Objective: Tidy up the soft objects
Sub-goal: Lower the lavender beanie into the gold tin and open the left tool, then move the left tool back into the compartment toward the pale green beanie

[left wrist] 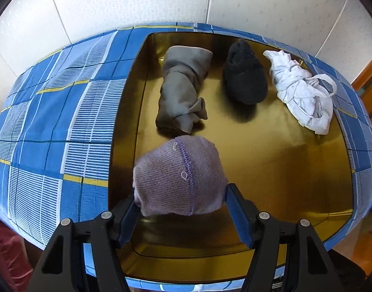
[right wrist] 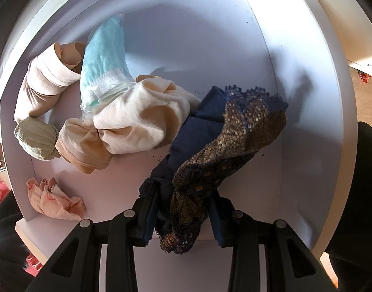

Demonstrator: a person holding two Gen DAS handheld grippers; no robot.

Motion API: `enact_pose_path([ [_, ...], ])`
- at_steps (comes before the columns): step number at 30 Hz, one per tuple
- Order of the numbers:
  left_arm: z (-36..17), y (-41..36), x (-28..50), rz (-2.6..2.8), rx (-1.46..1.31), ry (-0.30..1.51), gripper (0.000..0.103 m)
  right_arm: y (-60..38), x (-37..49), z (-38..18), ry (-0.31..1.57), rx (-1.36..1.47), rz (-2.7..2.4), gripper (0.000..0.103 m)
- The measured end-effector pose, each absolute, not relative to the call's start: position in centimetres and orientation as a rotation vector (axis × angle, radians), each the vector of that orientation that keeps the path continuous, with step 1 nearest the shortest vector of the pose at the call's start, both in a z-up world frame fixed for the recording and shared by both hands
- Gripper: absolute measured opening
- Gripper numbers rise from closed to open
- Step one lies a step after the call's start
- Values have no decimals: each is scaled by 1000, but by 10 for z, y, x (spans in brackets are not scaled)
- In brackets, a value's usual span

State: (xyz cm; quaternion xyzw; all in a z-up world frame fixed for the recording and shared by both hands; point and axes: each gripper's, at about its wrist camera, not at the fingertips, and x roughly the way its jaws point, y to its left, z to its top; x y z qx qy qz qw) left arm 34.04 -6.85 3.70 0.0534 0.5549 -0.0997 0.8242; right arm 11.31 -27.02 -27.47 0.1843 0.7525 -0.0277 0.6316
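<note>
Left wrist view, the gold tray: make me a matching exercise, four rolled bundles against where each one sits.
Things:
1. grey bundle
2. black bundle
3. white bundle
4. purple knit bundle

Places:
A. between the left gripper's fingers
B. tray's right edge
C. far left of the row
D. middle of the row

Pairs: 1-C, 2-D, 3-B, 4-A

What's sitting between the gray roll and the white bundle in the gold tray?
The black fuzzy sock ball sits between the gray roll and white bundle, seen in the left wrist view.
</note>
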Motion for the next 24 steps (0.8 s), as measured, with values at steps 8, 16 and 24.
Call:
enact_pose_path([
  [8, 57, -60, 327, -233, 74, 1129, 74, -271, 114, -275, 1724, 425, -65, 37],
  [16, 90, -44, 297, -281, 86, 976, 80, -271, 114, -275, 1725, 429, -67, 37],
  [24, 91, -10, 256, -299, 49, 897, 80, -271, 115, -275, 1726, 439, -66, 37],
])
